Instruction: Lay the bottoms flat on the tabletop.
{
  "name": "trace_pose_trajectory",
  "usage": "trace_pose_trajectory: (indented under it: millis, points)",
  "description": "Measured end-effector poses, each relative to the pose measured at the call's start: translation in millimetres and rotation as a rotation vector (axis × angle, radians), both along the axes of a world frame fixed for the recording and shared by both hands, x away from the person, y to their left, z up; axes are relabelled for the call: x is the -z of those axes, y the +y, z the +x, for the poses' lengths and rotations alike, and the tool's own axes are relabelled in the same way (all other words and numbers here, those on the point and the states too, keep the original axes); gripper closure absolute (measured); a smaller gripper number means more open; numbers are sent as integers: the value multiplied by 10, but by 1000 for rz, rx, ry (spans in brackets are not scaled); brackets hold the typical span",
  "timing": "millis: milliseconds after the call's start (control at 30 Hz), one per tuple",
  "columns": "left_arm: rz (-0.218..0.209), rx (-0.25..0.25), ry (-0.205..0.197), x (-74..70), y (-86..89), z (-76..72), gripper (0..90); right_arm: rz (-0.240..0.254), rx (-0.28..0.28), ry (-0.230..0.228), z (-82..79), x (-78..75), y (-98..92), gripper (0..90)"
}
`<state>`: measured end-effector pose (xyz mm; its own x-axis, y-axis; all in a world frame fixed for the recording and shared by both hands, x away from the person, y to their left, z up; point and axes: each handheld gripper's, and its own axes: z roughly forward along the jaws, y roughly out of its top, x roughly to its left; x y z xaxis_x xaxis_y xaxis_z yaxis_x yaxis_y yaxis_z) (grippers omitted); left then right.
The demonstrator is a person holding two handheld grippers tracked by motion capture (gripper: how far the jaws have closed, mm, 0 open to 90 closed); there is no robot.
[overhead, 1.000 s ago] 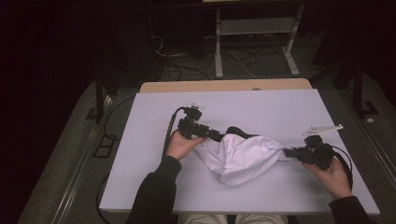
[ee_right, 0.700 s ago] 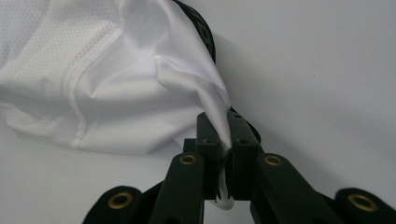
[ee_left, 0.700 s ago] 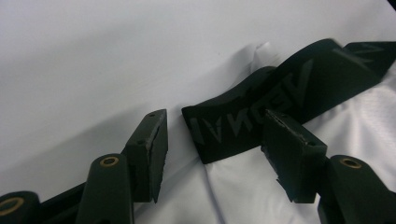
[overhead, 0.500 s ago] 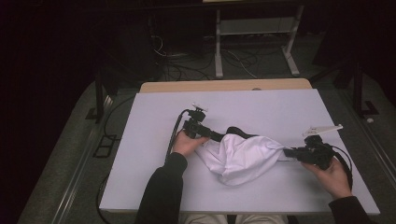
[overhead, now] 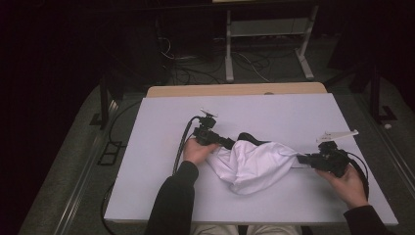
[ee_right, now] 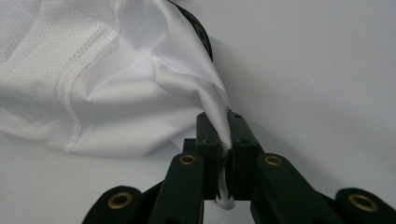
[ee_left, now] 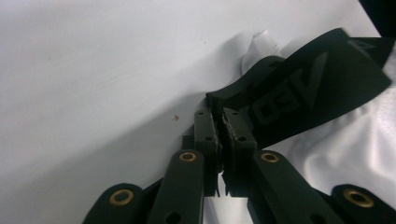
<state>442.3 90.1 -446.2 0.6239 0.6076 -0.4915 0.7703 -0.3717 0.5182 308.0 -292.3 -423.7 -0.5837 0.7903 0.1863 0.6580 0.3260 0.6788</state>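
Spanning frame: one flat white rectangular table. One crumpled white mesh garment with black waistband at table centre. Two grippers: left gripper at garment's 10 o'clock, jaws just closed onto black band; right gripper at 3 o'clock, jaws clamped on white fabric.

The left gripper has come down from where it hung a second ago and now lies low over the worktop, at the left edge of the white garment. Its jaws stood apart then and have just been closing; in the left gripper view they are pressed together on the garment's black waistband. The left hand has sunk with it, nearer the worktop.
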Motion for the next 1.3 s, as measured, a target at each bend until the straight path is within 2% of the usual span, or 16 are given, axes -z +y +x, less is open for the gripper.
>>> trace_pose_trajectory:
  millis: [100,133,167,233,300,367,467,500,533,567,633,933,967,1100,1200,1300]
  points:
    - [4,-31,-56,-105,74,-33,862,0,3,-19,104,-16,-13,838]
    - [4,-31,-56,-105,74,-33,862,0,3,-19,104,-16,-13,838]
    - [19,-42,-100,-167,131,-55,863,-12,12,-35,169,-36,-19,838]
    - [30,-47,-123,-197,160,-69,863,-37,23,-47,235,-61,-19,838]
    - [6,-63,-180,-262,265,-131,863,-41,26,-65,297,-72,-19,837]
    - [-19,-77,-199,-284,334,-187,863,-54,28,-56,336,-72,-9,830]
    - [-40,-84,-213,-283,400,-256,863,-44,29,-35,334,-65,-2,791]
    - [-56,-87,-212,-262,459,-326,863,-18,20,10,312,-65,-14,729]
    - [-56,-87,-212,-262,459,-326,862,-18,20,10,312,-65,-14,729]
    - [-60,-85,-211,-249,488,-360,863,13,39,36,269,-79,-39,671]
    - [-75,-87,-204,-220,537,-411,862,41,62,52,224,-104,-80,659]
    - [-75,-105,-203,-254,689,-450,862,111,178,36,93,-218,-309,560]
    - [-81,-111,-196,-255,716,-446,862,122,230,20,124,-231,-360,530]
    - [-90,-115,-196,-261,731,-446,861,146,306,25,281,-242,-400,486]
    - [-86,-110,-196,-257,731,-446,861,164,311,29,365,-228,-380,467]
    - [-86,-110,-191,-242,739,-449,861,186,298,85,514,-197,-284,424]
